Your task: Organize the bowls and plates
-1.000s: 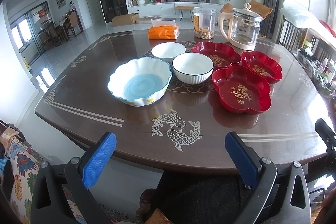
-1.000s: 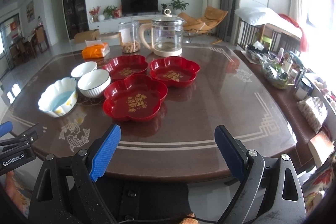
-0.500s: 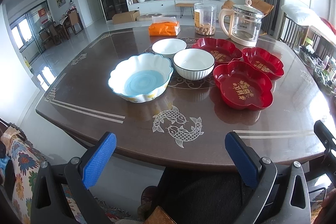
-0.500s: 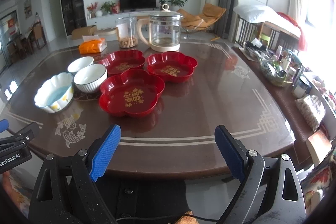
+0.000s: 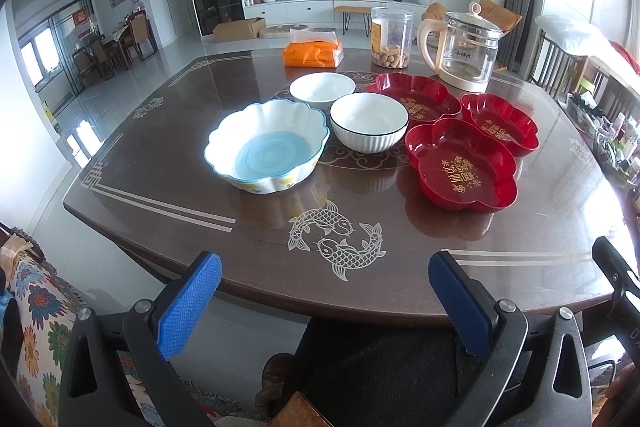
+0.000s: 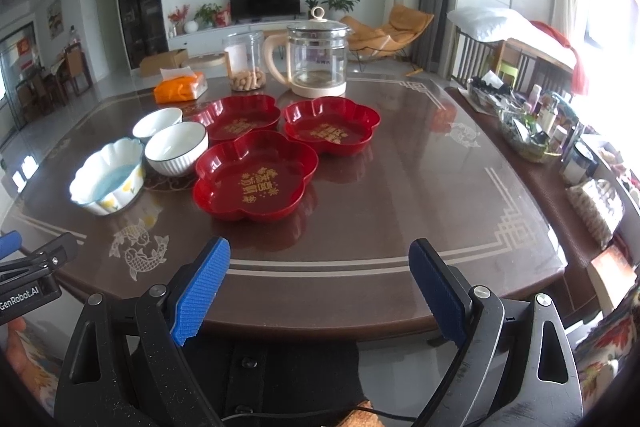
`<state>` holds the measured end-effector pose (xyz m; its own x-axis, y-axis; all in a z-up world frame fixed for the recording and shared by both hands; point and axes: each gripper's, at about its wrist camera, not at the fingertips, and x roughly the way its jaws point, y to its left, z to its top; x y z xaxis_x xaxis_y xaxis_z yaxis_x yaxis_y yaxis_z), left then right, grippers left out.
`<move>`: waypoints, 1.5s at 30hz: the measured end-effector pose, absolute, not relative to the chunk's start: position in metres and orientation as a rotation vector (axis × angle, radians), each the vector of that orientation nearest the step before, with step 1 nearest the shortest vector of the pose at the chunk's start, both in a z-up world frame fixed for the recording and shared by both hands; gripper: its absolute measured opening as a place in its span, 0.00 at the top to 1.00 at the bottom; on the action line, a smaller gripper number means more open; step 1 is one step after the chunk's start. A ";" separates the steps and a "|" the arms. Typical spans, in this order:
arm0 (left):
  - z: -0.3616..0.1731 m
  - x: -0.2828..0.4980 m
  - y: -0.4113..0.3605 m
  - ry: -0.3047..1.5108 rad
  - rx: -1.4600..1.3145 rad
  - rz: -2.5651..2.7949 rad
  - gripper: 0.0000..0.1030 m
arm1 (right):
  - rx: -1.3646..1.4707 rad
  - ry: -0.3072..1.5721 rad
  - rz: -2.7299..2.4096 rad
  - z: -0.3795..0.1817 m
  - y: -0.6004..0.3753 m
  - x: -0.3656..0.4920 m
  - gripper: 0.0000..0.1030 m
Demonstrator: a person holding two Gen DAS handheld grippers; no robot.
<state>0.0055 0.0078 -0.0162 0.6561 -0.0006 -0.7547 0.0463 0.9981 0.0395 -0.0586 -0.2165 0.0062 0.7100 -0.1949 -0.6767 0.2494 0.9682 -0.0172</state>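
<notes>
Through my left camera, my left gripper (image 5: 325, 301) hangs at the near edge of the table (image 5: 520, 259) with its blue pads spread wide and nothing between them. On the table ahead sits the scalloped bowl (image 5: 267, 146) with the blue inside; just behind it to the right is a white bowl with a dark rim (image 5: 369, 121), and a smaller white bowl (image 5: 322, 89) sits behind both. To the right lie three red flower-shaped plates: the nearest plate (image 5: 460, 165), a far left plate (image 5: 414, 99) and a far right plate (image 5: 499, 123), all close together. Behind them stand an orange tissue pack (image 5: 313, 53), a clear jar (image 5: 391, 37) and a glass kettle (image 5: 464, 54). Through my right camera, my right gripper (image 6: 319, 285) is also wide open and empty, hanging at the table's near edge. The nearest red plate lies straight ahead of it, the bowls sit to its left, and the left gripper's tip shows at the far left.
</notes>
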 end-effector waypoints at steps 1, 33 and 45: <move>-0.016 0.005 0.007 0.853 0.058 -0.030 0.00 | 0.078 0.742 -0.246 0.006 -0.216 -0.059 0.10; -0.019 0.002 0.007 0.856 0.079 -0.016 0.00 | 0.070 0.747 -0.247 0.004 -0.216 -0.061 0.10; -0.020 0.001 0.008 0.856 0.083 -0.014 0.00 | 0.070 0.747 -0.249 0.005 -0.217 -0.062 0.10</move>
<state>0.0013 0.0076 -0.0203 0.6559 0.0209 -0.7546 0.0459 0.9967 0.0676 -0.0620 -0.2169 0.0045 0.7057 -0.1989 -0.6801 0.2483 0.9683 -0.0255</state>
